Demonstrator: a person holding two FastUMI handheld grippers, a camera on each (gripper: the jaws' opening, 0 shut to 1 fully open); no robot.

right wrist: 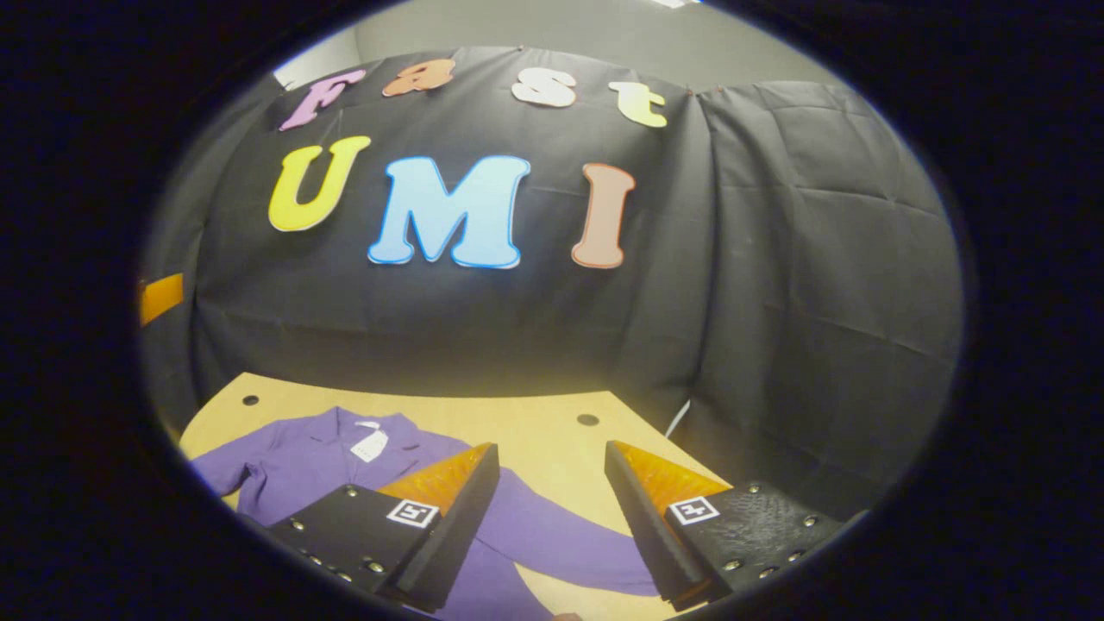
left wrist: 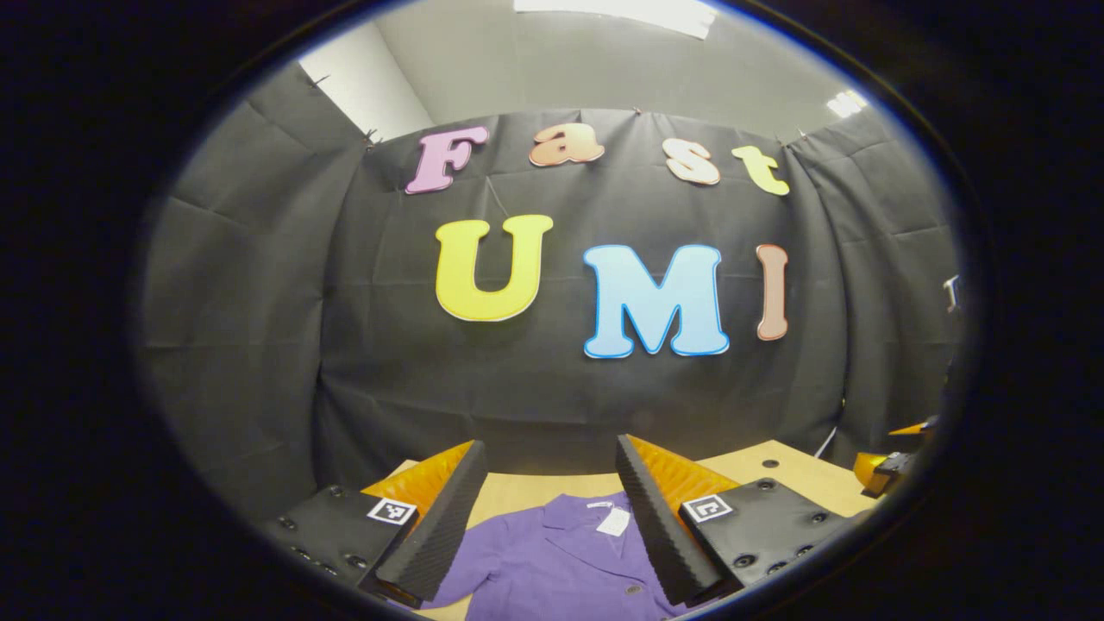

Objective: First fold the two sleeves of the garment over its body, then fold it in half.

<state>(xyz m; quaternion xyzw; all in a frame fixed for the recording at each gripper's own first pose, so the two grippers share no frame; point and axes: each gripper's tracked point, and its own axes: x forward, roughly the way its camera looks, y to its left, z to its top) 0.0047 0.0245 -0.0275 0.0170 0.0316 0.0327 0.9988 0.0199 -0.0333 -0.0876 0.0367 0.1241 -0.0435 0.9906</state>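
Purple garment point(right wrist: 345, 466) flat on table point(right wrist: 552, 431)

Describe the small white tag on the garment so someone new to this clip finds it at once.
Start at the tan table in front of the black cloth wall. A purple garment lies spread on it, collar toward the wall. The white tag sits just inside that collar, the one pale patch on the purple fabric.

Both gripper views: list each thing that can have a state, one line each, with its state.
Left gripper: fingers open, above the shirt, holding nothing.
Right gripper: fingers open, holding nothing.
Purple shirt: lying flat on the table, sleeves spread out, not yet folded.
Tag: lying at the shirt's collar.
Wooden table: bearing the shirt.
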